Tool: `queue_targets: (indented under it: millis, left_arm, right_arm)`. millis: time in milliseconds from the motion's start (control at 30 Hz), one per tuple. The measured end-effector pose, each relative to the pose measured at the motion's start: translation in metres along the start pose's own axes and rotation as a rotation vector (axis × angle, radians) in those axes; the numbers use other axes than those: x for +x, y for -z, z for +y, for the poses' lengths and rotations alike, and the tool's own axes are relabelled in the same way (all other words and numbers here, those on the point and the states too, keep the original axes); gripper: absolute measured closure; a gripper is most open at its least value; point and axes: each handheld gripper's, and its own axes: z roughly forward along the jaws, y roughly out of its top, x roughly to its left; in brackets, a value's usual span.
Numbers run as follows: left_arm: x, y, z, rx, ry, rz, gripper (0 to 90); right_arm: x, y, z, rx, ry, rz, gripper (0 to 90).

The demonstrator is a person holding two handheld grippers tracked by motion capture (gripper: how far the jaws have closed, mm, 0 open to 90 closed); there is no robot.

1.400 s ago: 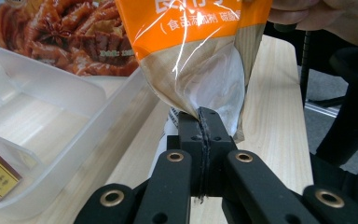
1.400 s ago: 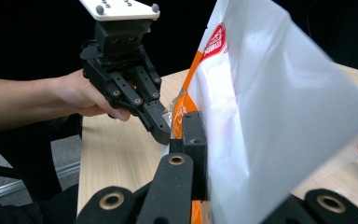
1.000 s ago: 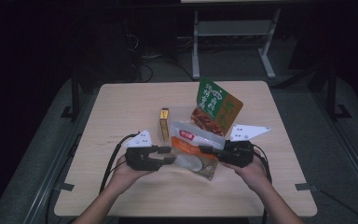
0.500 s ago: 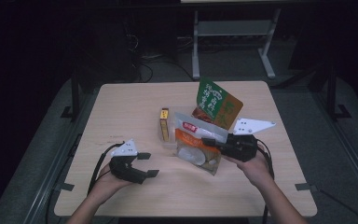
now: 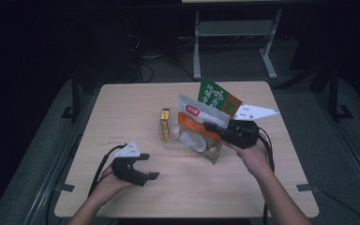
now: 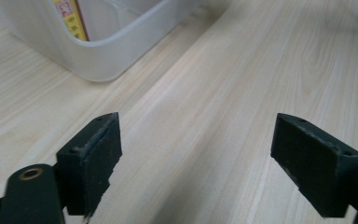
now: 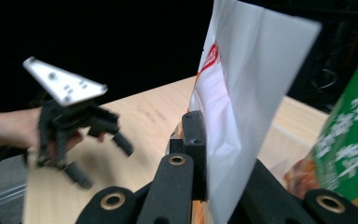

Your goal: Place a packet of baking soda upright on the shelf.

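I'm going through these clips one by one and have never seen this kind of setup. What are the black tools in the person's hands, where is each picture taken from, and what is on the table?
A person works at a wooden table with a hand-held two-jaw claw in each hand; there is no robot arm. The high view looks down from above the person's side. The other two pictures come from cameras riding on the claws, looking along their black jaws.

The left claw sits low over bare table, its jaws apart with nothing between them; they have just been opening. The right claw is shut on a white and orange snack bag, lifted over a clear plastic tray. A thin yellow box stands in the tray, and a green packet shows behind the bag.
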Motion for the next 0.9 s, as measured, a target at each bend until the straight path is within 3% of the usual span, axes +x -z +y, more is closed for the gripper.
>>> queue_targets:
  millis: [400,500,900]
  left_arm:
    - [0.002,0.001,-0.001,0.008,-0.002,0.012,14.8]
    - [0.002,0.001,-0.001,0.002,0.002,0.009,14.9]
    - [0.003,0.001,-0.001,0.010,-0.002,0.003,14.8]
  right_arm:
    - [-0.014,-0.030,0.026,-0.042,-0.040,-0.111,90.0]
    - [-0.015,-0.042,0.030,-0.038,-0.035,-0.157,90.0]
    - [-0.020,-0.080,0.033,-0.041,-0.110,-0.260,90.0]
